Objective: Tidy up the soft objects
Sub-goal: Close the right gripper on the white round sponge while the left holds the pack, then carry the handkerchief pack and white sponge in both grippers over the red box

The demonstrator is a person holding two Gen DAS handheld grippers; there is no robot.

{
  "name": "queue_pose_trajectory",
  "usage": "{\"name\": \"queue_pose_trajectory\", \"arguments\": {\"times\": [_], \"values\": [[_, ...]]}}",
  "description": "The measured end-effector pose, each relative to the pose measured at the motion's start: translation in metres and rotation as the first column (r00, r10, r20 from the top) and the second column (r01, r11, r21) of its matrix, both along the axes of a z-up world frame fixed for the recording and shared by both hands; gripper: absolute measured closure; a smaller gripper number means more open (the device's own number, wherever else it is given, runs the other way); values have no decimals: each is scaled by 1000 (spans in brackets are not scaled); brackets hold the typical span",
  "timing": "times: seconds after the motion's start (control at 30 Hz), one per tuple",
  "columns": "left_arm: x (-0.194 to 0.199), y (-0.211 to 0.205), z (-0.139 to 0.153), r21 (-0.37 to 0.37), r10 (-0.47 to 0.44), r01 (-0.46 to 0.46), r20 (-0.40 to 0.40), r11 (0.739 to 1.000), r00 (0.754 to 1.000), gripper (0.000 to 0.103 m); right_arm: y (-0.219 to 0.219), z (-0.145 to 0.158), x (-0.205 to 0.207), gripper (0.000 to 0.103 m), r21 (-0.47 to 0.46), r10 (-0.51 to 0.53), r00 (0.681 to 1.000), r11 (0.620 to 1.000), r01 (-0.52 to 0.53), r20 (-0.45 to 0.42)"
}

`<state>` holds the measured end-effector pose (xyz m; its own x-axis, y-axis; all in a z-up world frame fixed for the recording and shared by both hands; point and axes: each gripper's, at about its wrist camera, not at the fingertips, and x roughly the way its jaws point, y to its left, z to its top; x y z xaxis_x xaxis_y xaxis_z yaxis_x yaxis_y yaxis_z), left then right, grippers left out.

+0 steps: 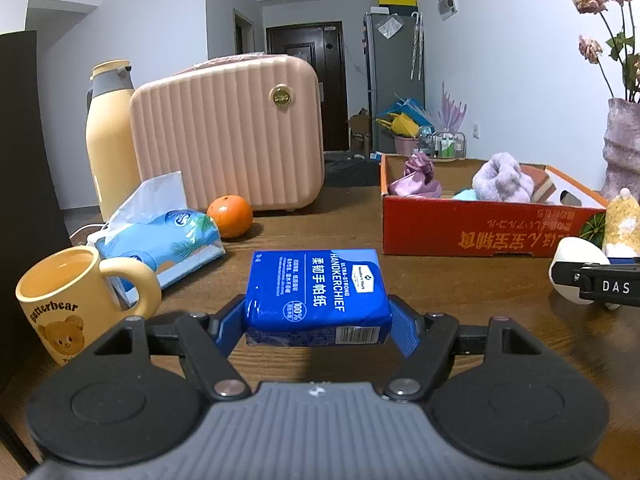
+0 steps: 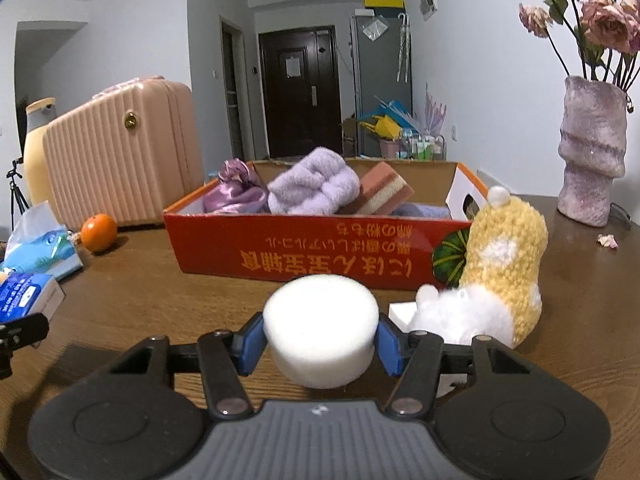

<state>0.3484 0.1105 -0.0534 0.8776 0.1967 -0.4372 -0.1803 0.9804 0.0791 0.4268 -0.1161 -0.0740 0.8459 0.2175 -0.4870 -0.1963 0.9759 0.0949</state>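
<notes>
My left gripper (image 1: 318, 322) is shut on a blue handkerchief tissue pack (image 1: 316, 296), held just above the wooden table (image 1: 460, 292). My right gripper (image 2: 320, 344) is shut on a white round sponge (image 2: 320, 328), held above the table in front of the red cardboard box (image 2: 304, 256). The box (image 1: 480, 224) holds a purple towel (image 2: 312, 186), a purple satin cloth (image 2: 236, 190) and a pink layered sponge (image 2: 384, 188). A yellow knitted plush toy (image 2: 504, 256) stands by the box's right front corner. The right gripper with the sponge (image 1: 576, 268) shows at the right edge of the left wrist view.
A pink ribbed case (image 1: 228, 132), a yellow thermos (image 1: 108, 136), an orange (image 1: 230, 216), a light blue tissue pack (image 1: 160, 240) and a yellow bear mug (image 1: 76, 296) stand at the left. A purple vase with dried roses (image 2: 592, 152) stands at the far right.
</notes>
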Motion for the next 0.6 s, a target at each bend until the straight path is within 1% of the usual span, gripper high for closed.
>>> {"name": "queue_pose_trajectory", "arguments": {"times": [0.33,0.6], "values": [[10,-21,4,-4,-23,23,26,1000,999,29,-4,13,-4,47,9,2,997,1000,-3,82],[28,-41,6,-19,-37,38,35,999,999,29,-14,19,5,47,25,-14,992,1000,11,126]]}}
